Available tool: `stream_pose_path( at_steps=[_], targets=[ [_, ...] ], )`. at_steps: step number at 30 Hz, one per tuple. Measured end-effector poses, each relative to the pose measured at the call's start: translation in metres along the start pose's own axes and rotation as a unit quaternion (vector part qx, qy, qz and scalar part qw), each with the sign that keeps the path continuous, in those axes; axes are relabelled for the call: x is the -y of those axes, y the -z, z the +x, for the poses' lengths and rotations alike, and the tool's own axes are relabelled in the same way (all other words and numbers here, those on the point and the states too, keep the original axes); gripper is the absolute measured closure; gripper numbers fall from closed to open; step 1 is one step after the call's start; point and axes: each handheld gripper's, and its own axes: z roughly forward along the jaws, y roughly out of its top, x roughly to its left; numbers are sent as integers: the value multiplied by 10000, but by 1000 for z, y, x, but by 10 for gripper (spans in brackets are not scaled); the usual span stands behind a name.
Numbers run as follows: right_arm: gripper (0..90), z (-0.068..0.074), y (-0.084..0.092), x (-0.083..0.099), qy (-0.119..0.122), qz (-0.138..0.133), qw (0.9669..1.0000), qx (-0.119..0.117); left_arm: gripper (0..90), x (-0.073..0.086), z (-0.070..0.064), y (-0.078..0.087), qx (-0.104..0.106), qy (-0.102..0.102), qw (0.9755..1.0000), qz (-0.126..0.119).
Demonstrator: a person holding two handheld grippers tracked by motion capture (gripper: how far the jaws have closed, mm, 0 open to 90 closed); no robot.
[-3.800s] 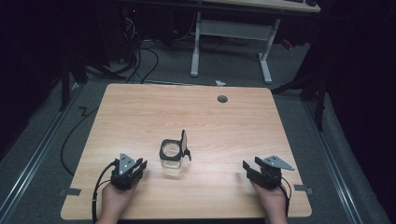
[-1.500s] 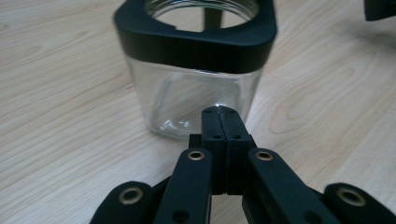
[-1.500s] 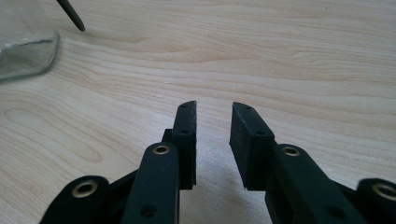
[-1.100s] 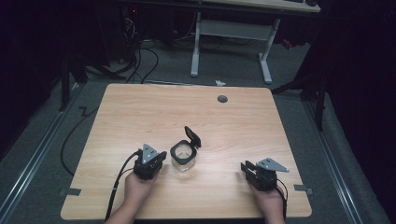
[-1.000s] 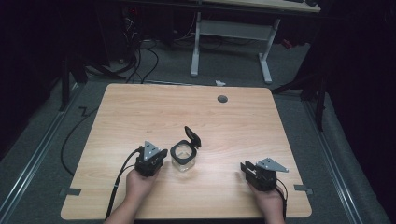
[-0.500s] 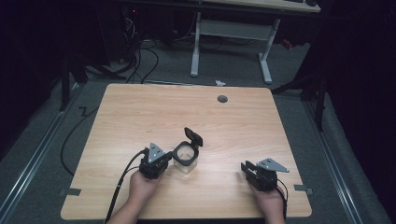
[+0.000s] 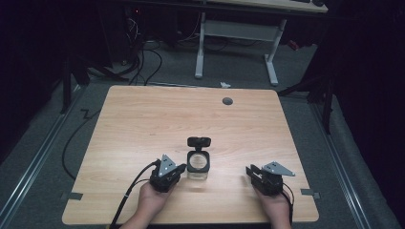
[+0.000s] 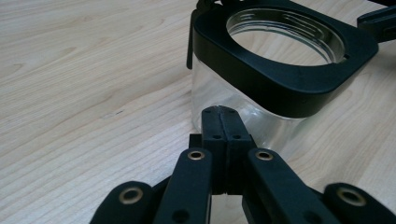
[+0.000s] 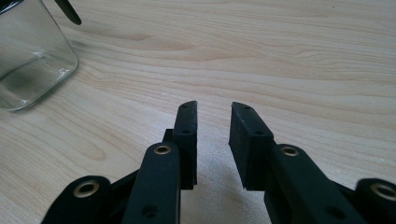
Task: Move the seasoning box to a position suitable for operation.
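Dark room; grey carpeted floor around the work area. Beyond the table's far edge stands a white-legged desk frame, with a tangle of black cables on the floor to its left. A pale strip or rail runs along the floor on the left side.

Light wood table, grain running side to side, corners rounded. A round grey grommet sits near the far edge, right of centre. Small grey tape tabs at the near left and near right edges.

Clear square-bodied glass jar with a black collar stands upright on the near half of the table, roughly centred. Its black lid is hinged open, standing up on the far side. The mouth is round; nothing can be made out inside.

Left gripper, held in the left hand, sits just left of the jar. Jaws pressed together, tips at or just short of the glass wall below the collar; cannot tell if they touch. Its cable trails off the near edge.

Right gripper, in the right hand, rests well apart from the jar to its right, near the table's near right corner. Jaws spread, a gap of bare wood between them.
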Motion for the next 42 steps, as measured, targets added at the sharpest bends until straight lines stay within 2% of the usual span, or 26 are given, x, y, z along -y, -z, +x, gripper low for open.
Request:
stream_pose_path(
  at_steps=[5,10,12,13,15,16,19,21,24,25,28,29,32,37,42],
  targets=[
    [727,0,0,0,8,-14,10000,3,900,-1,-1,4,7,8,10000,-55],
    [739,2,0,0,-1,-11,10000,-68,868,-1,0,17,-15,-21,9999,-114],
    [760,5,0,-1,15,-58,9999,-102,868,2,0,23,8,31,10000,-84],
    [798,9,0,-3,60,-99,9998,-136,869,7,-2,28,52,85,9999,-90],
    [821,11,0,-3,63,-107,9998,-143,872,11,-3,30,82,105,9999,-77],
    [884,19,-1,-6,142,-164,9996,-195,883,14,-5,31,143,123,9998,-4],
    [900,26,-2,-10,177,-232,9993,-231,900,18,-9,30,235,94,9997,68],
    [900,39,-8,-19,284,-285,9989,-252,900,20,-14,28,340,37,9993,139],
    [900,44,-13,-26,303,-292,9988,-249,900,20,-19,24,443,89,9989,151],
    [900,48,-18,-34,275,-333,9987,-274,900,21,-22,22,506,60,9986,154],
    [900,53,-26,-49,310,-395,9984,-278,900,23,-23,18,522,53,9985,163],
    [900,53,-26,-49,310,-395,9984,-278,900,23,-23,18,522,53,9985,163],
    [900,58,-34,-69,320,-507,9977,-328,899,25,-23,16,517,51,9985,149],
    [900,61,-43,-87,287,-615,9968,-420,889,29,-24,15,455,-94,9988,142],
    [900,65,-48,-103,262,-735,9957,-497,890,29,-24,15,460,-46,9988,165]
  ],
)
